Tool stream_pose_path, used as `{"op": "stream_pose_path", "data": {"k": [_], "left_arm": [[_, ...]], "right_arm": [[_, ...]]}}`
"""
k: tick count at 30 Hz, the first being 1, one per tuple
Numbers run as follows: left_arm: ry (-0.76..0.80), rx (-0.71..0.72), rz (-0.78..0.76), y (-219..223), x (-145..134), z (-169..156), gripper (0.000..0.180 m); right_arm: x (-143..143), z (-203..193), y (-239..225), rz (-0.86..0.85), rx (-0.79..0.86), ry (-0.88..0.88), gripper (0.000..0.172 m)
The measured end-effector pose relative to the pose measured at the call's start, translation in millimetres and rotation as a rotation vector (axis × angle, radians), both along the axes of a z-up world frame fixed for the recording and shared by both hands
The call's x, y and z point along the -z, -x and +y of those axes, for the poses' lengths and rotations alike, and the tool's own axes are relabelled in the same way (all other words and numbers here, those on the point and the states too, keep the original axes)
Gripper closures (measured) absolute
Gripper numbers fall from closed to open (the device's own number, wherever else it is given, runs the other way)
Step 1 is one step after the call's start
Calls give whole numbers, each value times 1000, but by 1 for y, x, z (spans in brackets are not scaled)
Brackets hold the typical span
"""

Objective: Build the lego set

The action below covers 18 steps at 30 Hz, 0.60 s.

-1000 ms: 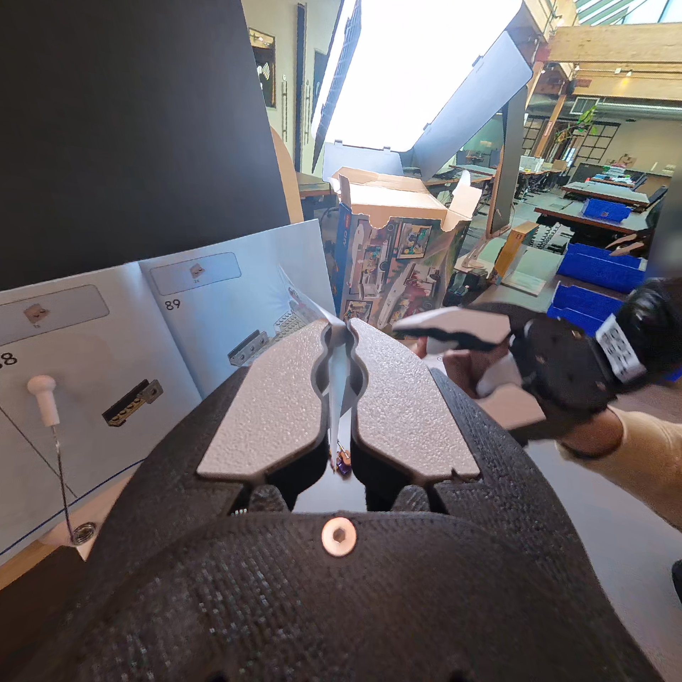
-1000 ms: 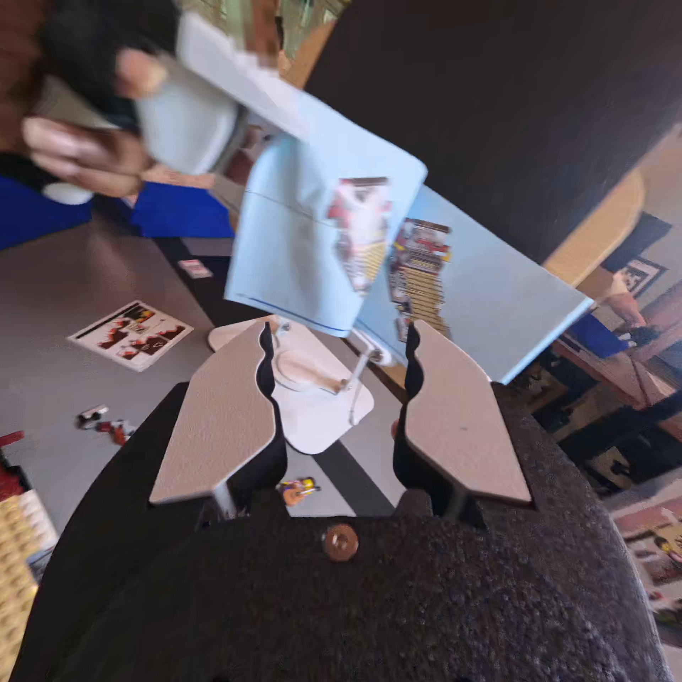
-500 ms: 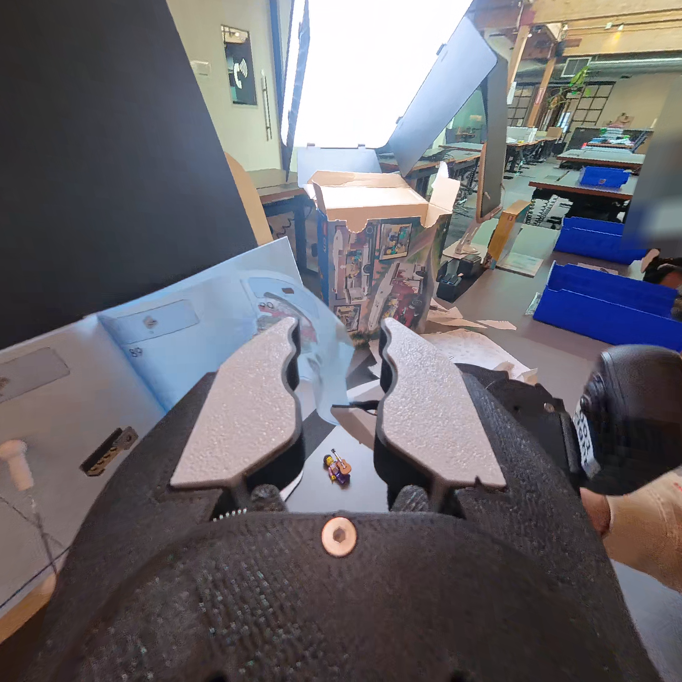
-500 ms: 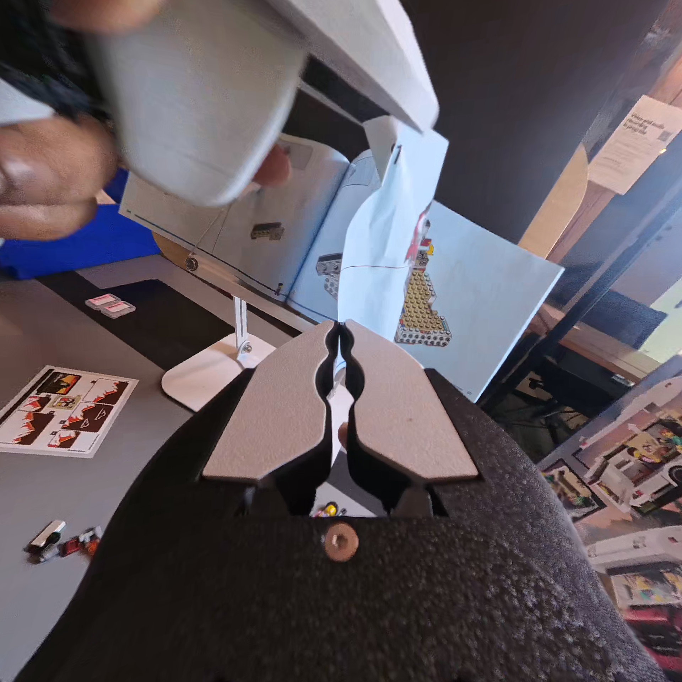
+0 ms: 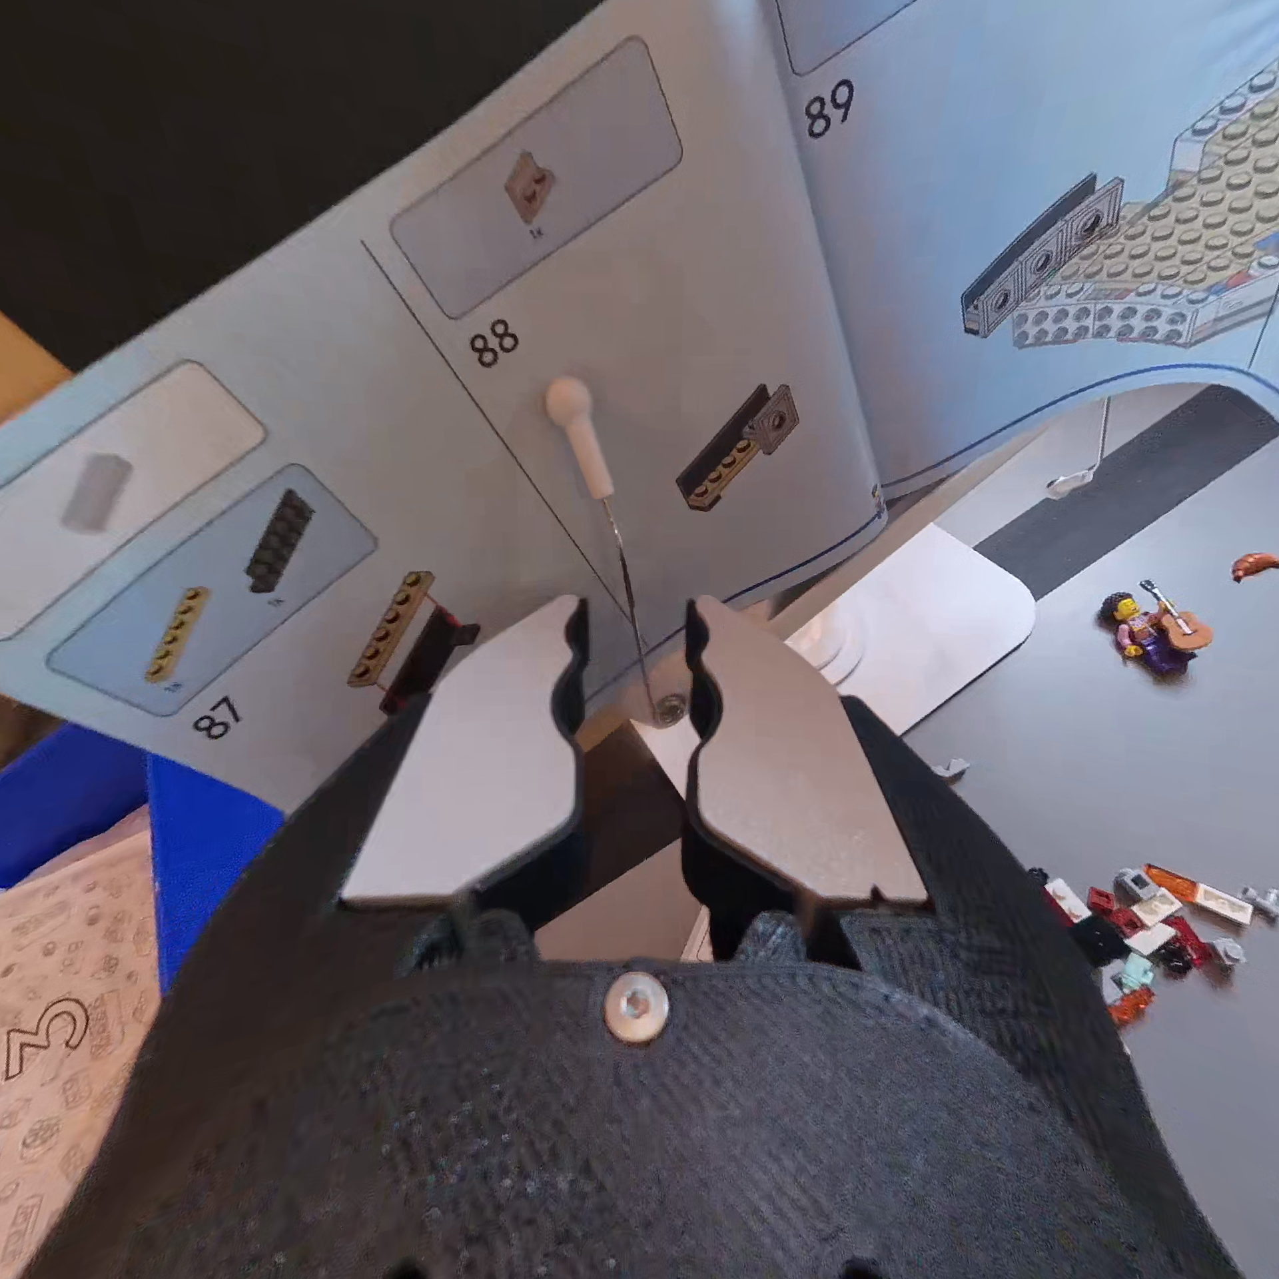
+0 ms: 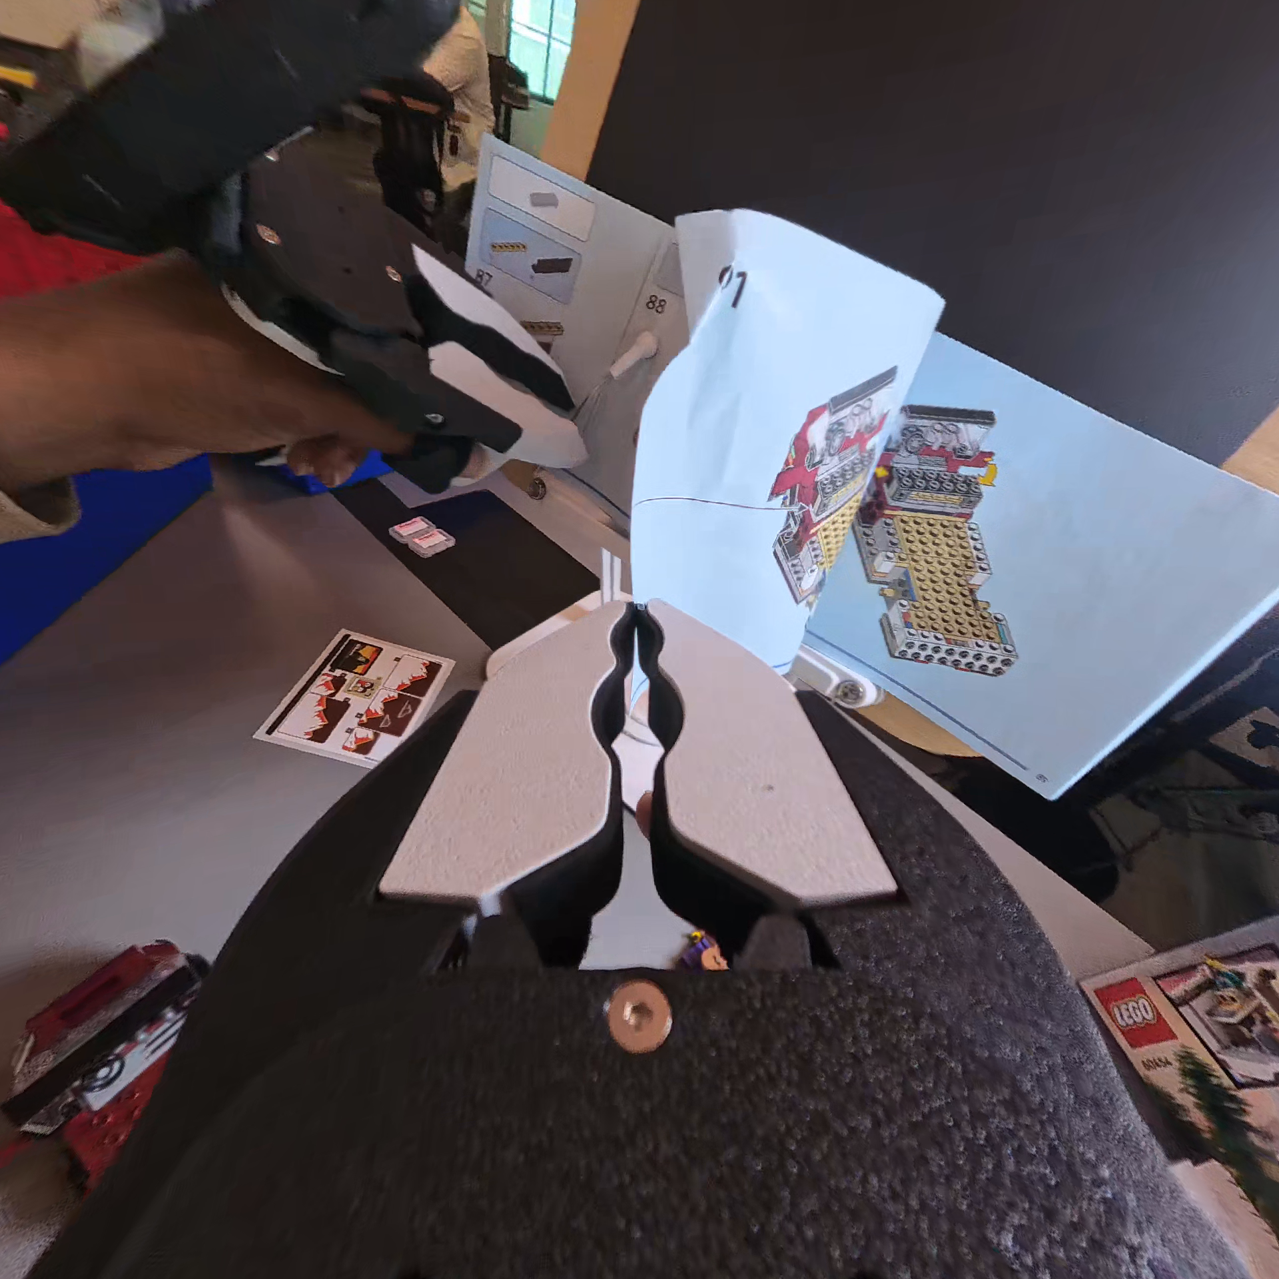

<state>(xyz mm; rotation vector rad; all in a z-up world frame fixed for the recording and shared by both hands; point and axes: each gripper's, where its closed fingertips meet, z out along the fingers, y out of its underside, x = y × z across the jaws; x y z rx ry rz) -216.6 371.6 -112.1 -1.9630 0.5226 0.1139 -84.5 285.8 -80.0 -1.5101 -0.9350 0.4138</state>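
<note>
My right gripper (image 6: pixel 637 609) had its two grey fingers pinched together on the lower corner of a pale blue page (image 6: pixel 747 443), which curled upright away from the open instruction booklet (image 6: pixel 1080 554) on its white stand (image 5: pixel 920 623). My left gripper (image 5: pixel 635 619) stood part open with nothing between its fingers, its tips just in front of the booklet's left-hand page (image 5: pixel 346 415), where a thin wire page holder with a white knob (image 5: pixel 578 443) ran down to a small screw (image 5: pixel 670 707) at the stand's edge. Beyond, on the grey table (image 5: pixel 1142 761), lay a toy figure with a guitar (image 5: pixel 1152 633) and a scatter of small bricks (image 5: pixel 1163 927). Near the right gripper lay a sticker sheet (image 6: pixel 356 695) and two small clear cases (image 6: pixel 421 536).
</note>
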Motion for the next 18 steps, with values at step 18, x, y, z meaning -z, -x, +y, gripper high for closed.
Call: {"op": "stream_pose_path", "data": {"k": [18], "left_arm": [[-98, 84, -625, 24, 7, -6, 177]], "right_arm": [[-8, 38, 187, -88, -181, -62, 169]]}}
